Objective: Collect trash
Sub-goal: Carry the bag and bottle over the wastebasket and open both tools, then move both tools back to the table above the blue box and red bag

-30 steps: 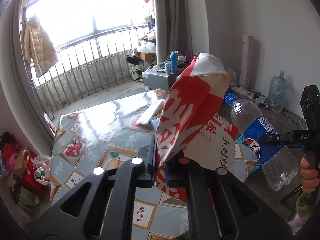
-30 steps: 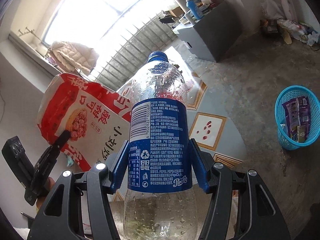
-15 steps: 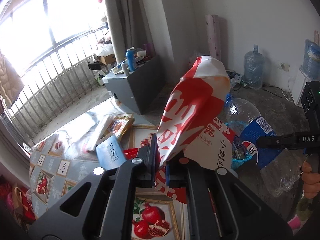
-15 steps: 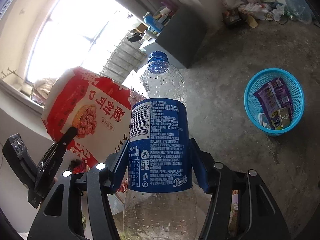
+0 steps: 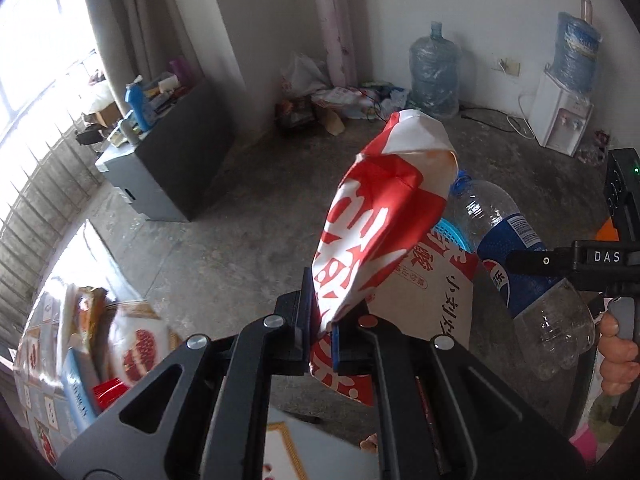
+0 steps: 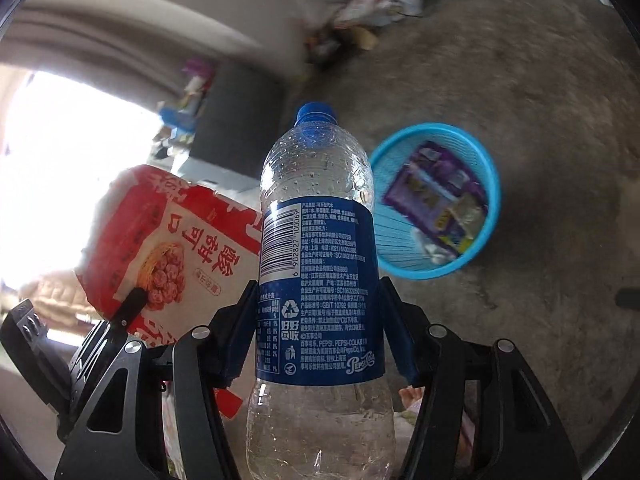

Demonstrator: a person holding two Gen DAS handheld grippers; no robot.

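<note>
Both loads have swung from over the table to near the blue basket [image 6: 436,200]. Empty bottle [image 6: 316,240]: light, slippery; right gripper [image 6: 316,332] clamps its label. Limp snack bag [image 5: 380,240]: left gripper [image 5: 320,324] pinches its edge.

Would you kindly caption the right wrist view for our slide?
Right gripper holding an empty Pepsi bottle above a blue basket of wrappers.

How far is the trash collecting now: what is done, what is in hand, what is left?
Done: the blue basket on the floor already holds some wrappers. In hand: the left gripper is shut on a red-and-white snack bag, and the right gripper clamps an empty Pepsi bottle; neither is in the basket yet. Left: dropping both in, then the items on the table.
</note>
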